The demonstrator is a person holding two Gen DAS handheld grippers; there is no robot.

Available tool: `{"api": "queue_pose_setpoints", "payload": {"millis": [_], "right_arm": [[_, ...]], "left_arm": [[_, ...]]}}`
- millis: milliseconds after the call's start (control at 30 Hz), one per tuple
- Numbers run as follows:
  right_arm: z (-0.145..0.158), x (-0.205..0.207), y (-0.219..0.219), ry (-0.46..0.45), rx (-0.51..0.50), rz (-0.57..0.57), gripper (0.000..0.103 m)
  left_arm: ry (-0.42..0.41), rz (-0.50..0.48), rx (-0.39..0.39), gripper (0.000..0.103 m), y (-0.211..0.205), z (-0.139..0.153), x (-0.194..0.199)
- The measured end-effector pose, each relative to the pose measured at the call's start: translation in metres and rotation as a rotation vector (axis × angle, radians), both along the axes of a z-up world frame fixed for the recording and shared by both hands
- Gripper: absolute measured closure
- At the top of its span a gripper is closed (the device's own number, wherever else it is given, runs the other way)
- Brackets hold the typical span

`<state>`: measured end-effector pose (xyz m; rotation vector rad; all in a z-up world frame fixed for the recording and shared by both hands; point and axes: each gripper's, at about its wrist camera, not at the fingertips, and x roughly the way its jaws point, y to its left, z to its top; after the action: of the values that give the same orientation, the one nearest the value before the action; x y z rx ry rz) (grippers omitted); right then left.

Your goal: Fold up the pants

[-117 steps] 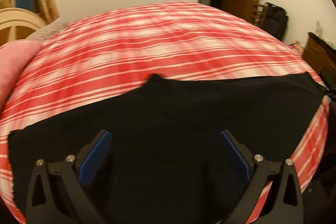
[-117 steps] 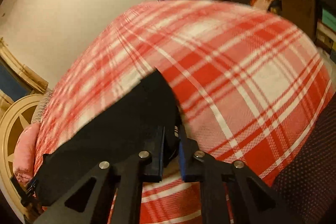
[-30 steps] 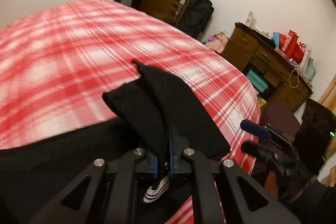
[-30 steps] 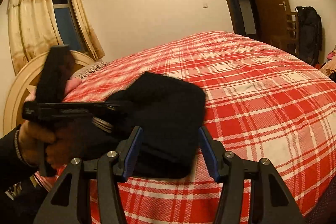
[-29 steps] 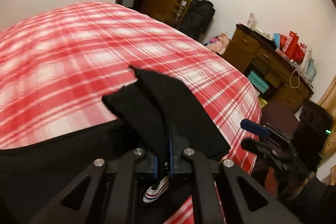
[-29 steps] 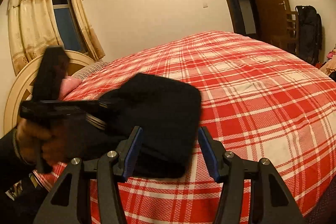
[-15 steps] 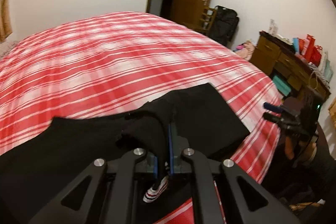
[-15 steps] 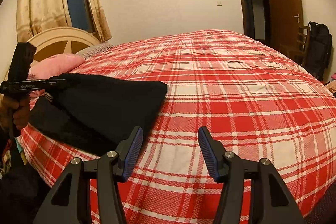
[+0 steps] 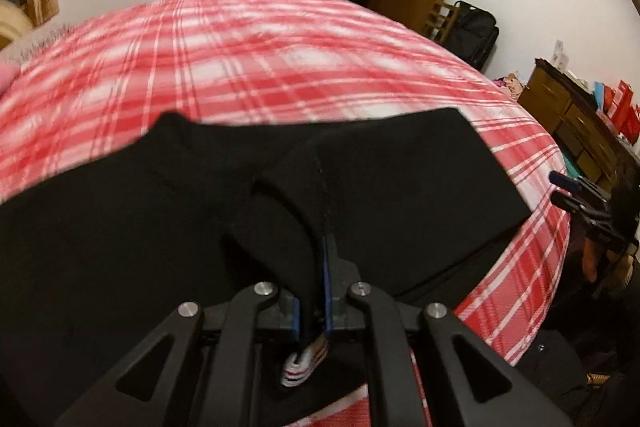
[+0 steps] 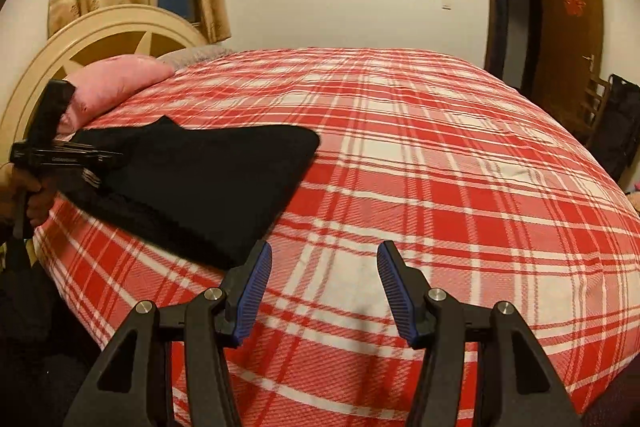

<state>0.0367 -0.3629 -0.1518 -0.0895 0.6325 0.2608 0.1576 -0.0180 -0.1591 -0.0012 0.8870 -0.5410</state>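
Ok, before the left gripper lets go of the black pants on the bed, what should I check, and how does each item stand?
1. Left gripper shut on the black pants: ok.
2. Right gripper open and clear of the fabric: ok.
3. Folded part lies on the plaid bed cover, not hanging: ok.
4. Fold edges line up: cannot tell; the pinched fabric bunches up at the pads.
5. Striped waistband piece tucked in: not ok, it hangs below the jaws.

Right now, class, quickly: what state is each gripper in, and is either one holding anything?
Left gripper: shut on the black pants, a fold pinched between its pads.
Right gripper: open, holding nothing, above the plaid bedspread.
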Motion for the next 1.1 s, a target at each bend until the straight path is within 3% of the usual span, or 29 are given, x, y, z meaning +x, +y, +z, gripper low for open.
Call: {"api": "queue_pose_setpoints", "payload": {"millis": [100, 167, 300, 333, 400, 467, 500, 533, 633, 733, 767, 833, 867, 933, 967, 1100], "right_arm": [[-0.002, -0.001, 0.01, 0.008, 0.005, 0.026, 0.047], [-0.005, -0.001, 0.018, 0.012, -0.015, 0.042, 0.047], [-0.008, -0.001, 0.032, 0.014, -0.029, 0.069, 0.047], [-0.008, -0.001, 0.033, 0.015, -0.027, 0.069, 0.047], [-0.009, 0.0, 0.036, 0.017, -0.028, 0.07, 0.047], [-0.009, 0.0, 0.038, 0.014, -0.03, 0.067, 0.047], [-0.009, 0.0, 0.038, 0.012, -0.03, 0.065, 0.047], [-0.009, 0.0, 0.037, 0.01, -0.027, 0.061, 0.047], [-0.008, 0.001, 0.035, 0.004, -0.015, 0.052, 0.047], [-0.008, 0.001, 0.034, 0.009, -0.009, 0.051, 0.047], [-0.009, 0.002, 0.035, 0.015, -0.01, 0.054, 0.047], [-0.011, 0.003, 0.037, 0.02, -0.023, 0.061, 0.047], [-0.012, 0.003, 0.038, 0.02, -0.029, 0.064, 0.047], [-0.012, 0.002, 0.04, 0.015, -0.034, 0.061, 0.047], [-0.011, 0.002, 0.04, 0.014, -0.026, 0.061, 0.047], [-0.009, 0.004, 0.043, 0.015, 0.011, 0.067, 0.047]], "left_arm": [[-0.007, -0.008, -0.039, 0.094, 0.005, -0.001, -0.002], [-0.022, -0.022, -0.059, 0.088, 0.007, 0.003, -0.001], [0.005, -0.02, -0.17, 0.035, 0.017, 0.008, 0.011], [0.01, -0.016, -0.205, 0.032, 0.019, 0.008, 0.015], [0.036, -0.014, -0.28, 0.033, 0.023, 0.005, 0.028], [0.031, -0.004, -0.339, 0.049, 0.026, 0.004, 0.033], [0.014, -0.003, -0.345, 0.078, 0.026, 0.005, 0.033], [-0.006, -0.001, -0.331, 0.094, 0.026, 0.007, 0.032], [-0.11, 0.011, -0.31, 0.094, 0.027, 0.02, 0.01], [-0.236, 0.011, -0.152, 0.093, 0.016, 0.023, -0.019], [-0.227, 0.021, -0.118, 0.09, 0.015, 0.018, -0.016], [-0.113, 0.075, -0.05, 0.082, 0.016, -0.006, 0.001], [-0.028, 0.103, -0.072, 0.081, 0.022, -0.019, 0.012], [0.013, 0.115, -0.182, 0.081, 0.033, -0.016, 0.015], [0.031, 0.115, -0.199, 0.08, 0.036, -0.014, 0.015], [0.044, 0.12, -0.16, 0.078, 0.039, -0.013, 0.008]]}}
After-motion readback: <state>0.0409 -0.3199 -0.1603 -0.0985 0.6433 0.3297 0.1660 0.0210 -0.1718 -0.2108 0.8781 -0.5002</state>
